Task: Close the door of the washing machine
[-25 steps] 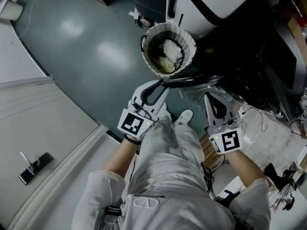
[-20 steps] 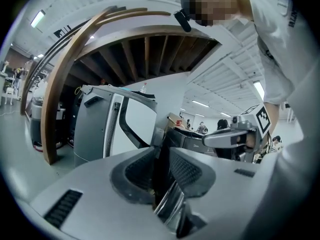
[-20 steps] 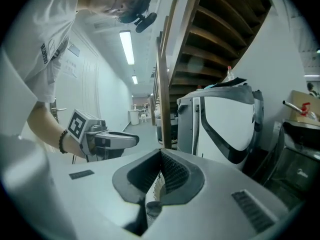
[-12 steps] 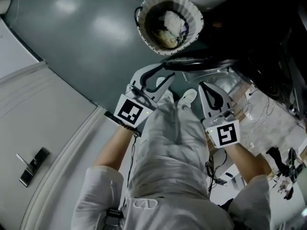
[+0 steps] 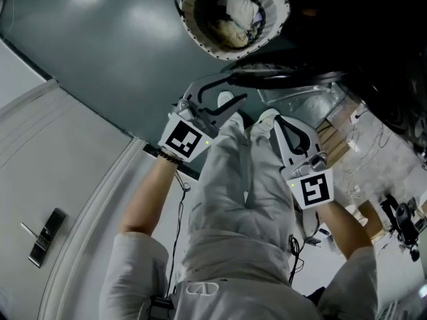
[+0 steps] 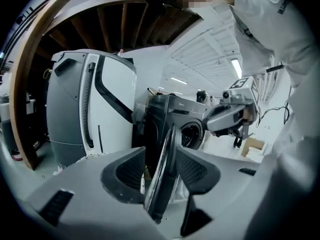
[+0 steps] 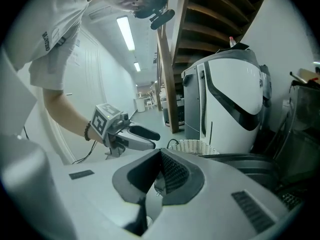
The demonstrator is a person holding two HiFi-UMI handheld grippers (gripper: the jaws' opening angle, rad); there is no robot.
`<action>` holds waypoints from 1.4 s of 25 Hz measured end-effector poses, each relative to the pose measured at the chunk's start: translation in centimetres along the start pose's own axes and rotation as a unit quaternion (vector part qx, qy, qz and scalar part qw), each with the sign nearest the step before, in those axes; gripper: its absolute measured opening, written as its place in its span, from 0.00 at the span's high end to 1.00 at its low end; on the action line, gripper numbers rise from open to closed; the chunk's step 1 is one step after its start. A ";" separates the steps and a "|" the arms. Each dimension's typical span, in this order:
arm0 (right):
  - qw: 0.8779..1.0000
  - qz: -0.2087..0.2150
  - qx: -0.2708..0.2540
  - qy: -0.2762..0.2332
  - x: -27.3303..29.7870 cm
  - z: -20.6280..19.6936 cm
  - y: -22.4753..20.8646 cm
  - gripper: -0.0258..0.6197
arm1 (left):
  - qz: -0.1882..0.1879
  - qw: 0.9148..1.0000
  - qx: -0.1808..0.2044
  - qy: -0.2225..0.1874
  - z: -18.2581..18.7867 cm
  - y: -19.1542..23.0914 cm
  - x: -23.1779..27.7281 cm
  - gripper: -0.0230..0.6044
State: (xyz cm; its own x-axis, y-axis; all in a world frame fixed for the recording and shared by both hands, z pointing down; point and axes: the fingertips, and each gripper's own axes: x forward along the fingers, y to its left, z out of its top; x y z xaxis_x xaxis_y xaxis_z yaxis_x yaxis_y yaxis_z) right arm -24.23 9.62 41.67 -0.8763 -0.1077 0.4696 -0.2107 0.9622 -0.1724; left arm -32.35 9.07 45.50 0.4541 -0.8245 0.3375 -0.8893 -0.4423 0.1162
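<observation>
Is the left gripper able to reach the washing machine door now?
Probably yes. The edge of the door stands between the jaws of the left gripper, which have just been opening, and nothing seems to be in the way.

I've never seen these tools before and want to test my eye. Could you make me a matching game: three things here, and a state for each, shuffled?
1 left gripper
2 right gripper
3 laundry basket

A holds clothes
B jaws together, nothing between
C jaws apart around the edge of the washing machine door

Pairs: 1-C, 2-B, 3-A. The left gripper's jaws have just been opening.
</observation>
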 end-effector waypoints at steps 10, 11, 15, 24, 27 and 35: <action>1.000 0.006 -0.016 0.007 2.7 -4.5 -1.0 0.94 | -0.069 0.996 0.031 0.040 -5.9 0.3 3.6 0.69; 1.000 0.007 -0.018 0.009 2.9 -5.0 -1.0 0.94 | -0.075 0.996 0.034 0.043 -6.4 0.3 3.9 0.69; 1.000 0.011 -0.017 0.011 3.4 -6.5 -0.8 0.94 | -0.104 0.992 0.043 0.058 -8.5 -0.4 5.2 0.69; 1.000 0.012 -0.005 0.016 3.7 -8.3 -0.5 0.94 | -0.165 0.979 0.089 0.084 -9.5 -0.7 6.6 0.77; 1.000 0.003 0.005 0.014 3.7 -8.5 -0.7 0.94 | -0.185 0.974 0.092 0.092 -9.5 -0.8 6.8 0.77; 1.000 -0.002 0.014 0.010 3.4 -8.7 -0.2 0.94 | -0.192 0.972 0.088 0.107 -9.5 -1.0 6.6 0.81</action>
State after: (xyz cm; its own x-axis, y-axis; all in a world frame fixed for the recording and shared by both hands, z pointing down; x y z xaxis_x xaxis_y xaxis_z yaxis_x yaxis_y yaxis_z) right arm -23.37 11.26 50.84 -0.8664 -0.1051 0.4881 -0.2255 0.9546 -0.1948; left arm -28.97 7.47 56.46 0.7123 -0.5023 0.4902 -0.6251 -0.7716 0.1177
